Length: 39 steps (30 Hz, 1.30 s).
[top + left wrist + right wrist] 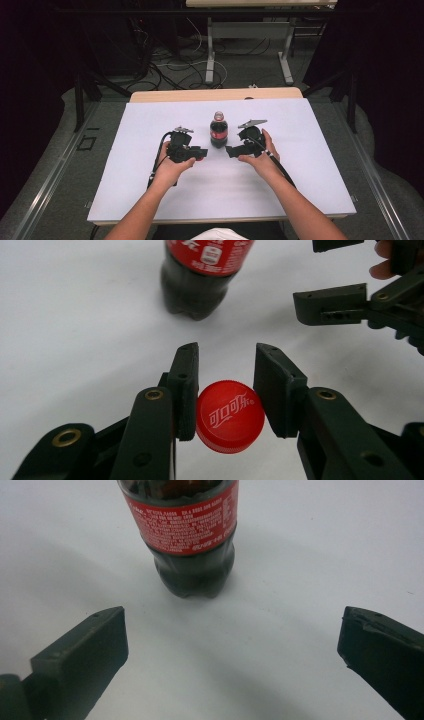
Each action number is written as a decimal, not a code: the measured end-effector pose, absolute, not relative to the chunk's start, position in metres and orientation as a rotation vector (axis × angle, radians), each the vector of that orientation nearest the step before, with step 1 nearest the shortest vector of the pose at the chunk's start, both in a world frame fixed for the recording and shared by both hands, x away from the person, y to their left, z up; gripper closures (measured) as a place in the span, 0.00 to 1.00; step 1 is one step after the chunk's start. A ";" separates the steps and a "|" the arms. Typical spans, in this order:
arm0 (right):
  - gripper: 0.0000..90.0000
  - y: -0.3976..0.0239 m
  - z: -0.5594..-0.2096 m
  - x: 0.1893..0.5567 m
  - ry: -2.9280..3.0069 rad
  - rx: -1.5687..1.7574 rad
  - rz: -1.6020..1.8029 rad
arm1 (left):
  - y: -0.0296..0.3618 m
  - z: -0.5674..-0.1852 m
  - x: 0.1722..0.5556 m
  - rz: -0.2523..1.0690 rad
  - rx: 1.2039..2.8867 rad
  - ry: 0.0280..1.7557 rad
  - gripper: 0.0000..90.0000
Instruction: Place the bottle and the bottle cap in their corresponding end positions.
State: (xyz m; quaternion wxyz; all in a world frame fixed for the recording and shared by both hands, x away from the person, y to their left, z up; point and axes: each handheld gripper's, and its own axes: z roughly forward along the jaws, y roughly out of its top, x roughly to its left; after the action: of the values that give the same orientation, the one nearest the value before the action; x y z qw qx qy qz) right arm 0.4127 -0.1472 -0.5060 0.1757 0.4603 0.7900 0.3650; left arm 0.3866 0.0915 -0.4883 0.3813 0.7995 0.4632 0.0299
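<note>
Left hand-held gripper (225,390) clamped on a red cap (230,416) showing its logo top, right hand-held gripper (232,655) spread wide and holding nothing, both flanking a bottle (218,131) of dark cola standing upright, uncapped, mid-table (310,165).

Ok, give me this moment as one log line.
left tool: shut on red cap | right tool: open, facing cola bottle | cola bottle: upright on white table, uncapped
</note>
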 end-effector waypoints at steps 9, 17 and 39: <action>0.00 -0.166 -0.508 0.398 2.227 1.330 1.036 | 0.061 -0.505 0.388 0.080 2.087 1.138 0.70; 0.00 -0.182 -0.512 0.383 2.214 1.379 1.068 | 0.040 -0.523 0.385 0.069 2.143 1.098 0.70; 0.00 -0.193 -0.520 0.379 2.203 1.389 1.079 | 0.026 -0.545 0.377 0.071 2.199 1.077 0.49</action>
State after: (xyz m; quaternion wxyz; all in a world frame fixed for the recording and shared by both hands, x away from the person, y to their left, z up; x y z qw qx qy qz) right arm 0.3790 -0.1932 -0.5198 0.1606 0.4862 0.7715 0.3777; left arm 0.3769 0.0255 -0.5450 0.3391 0.8445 0.4137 0.0273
